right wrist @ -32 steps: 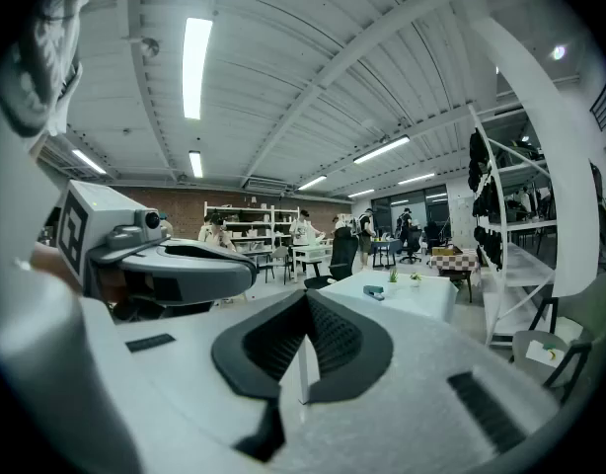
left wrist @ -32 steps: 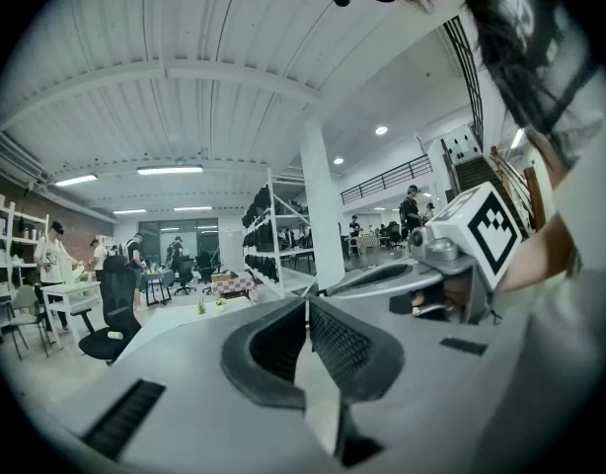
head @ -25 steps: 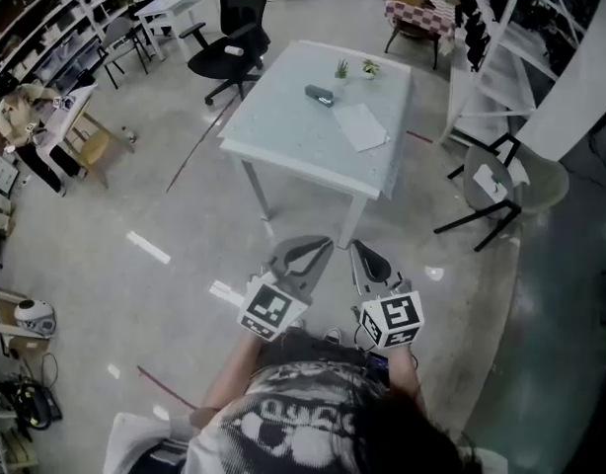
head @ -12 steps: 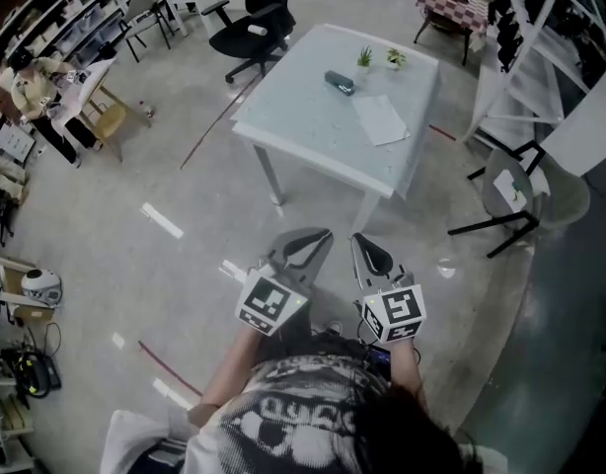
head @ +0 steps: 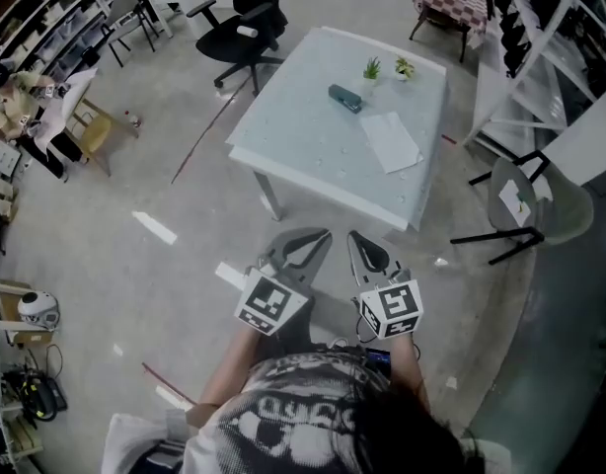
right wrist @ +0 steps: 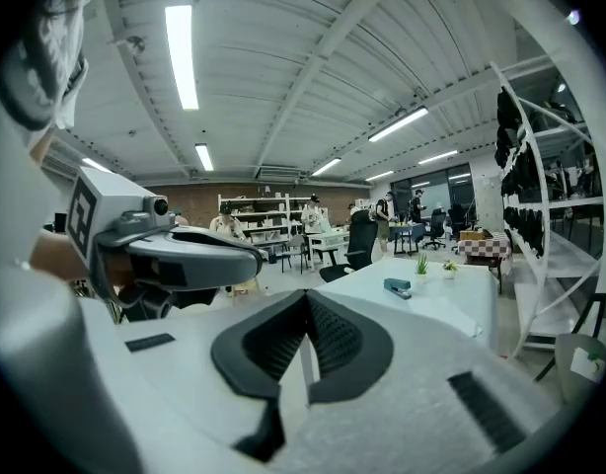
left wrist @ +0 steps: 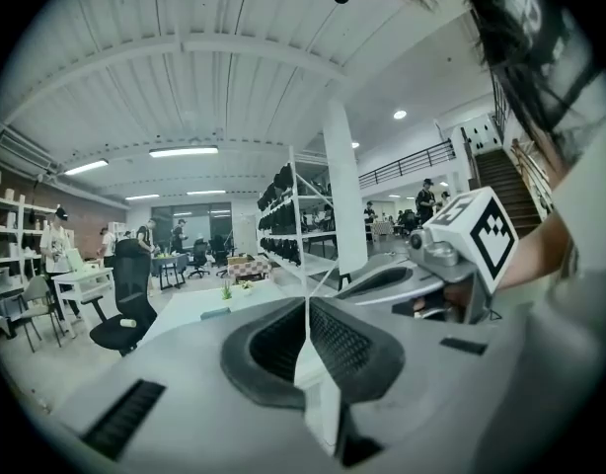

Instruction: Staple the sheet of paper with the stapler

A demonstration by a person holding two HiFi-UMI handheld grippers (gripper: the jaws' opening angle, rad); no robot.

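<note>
- A wide workshop with a pale polished floor (head: pixel 106 265); shelving runs along its left and right sides; a wooden chair (head: pixel 91 136) stands at the far left, and a black office chair (head: pixel 246 28) stands just beyond the table's left corner
- A white table (head: pixel 303 156) stands in the upper middle of the head view, set at a slant to the camera; both of the task's things lie on it
- The stapler (head: pixel 344 98), dark teal, lies toward the far side of the tabletop; the right gripper view shows it as a small dark block on the white top
- Two small potted plants (head: pixel 371 68) stand side by side just behind the stapler, near the far edge
- The sheet of paper (head: pixel 390 142) lies flat to the right of the stapler and on the nearer side, close to the table's right edge; stapler and sheet are near each other but apart
- A grey chair (head: pixel 520 200) stands on the floor to the right of the table
- The left gripper (head: pixel 324 234) is held over the floor, short of the table's near edge and well apart from the stapler; its own view shows the jaws pressed together along one thin line, with nothing between them
- The right gripper (head: pixel 351 235) hangs just beside it, pointing the same way toward the table; its jaws are likewise closed tight on nothing
- The person's patterned shirt (head: pixel 293 418) fills the bottom of the head view behind both tools
</note>
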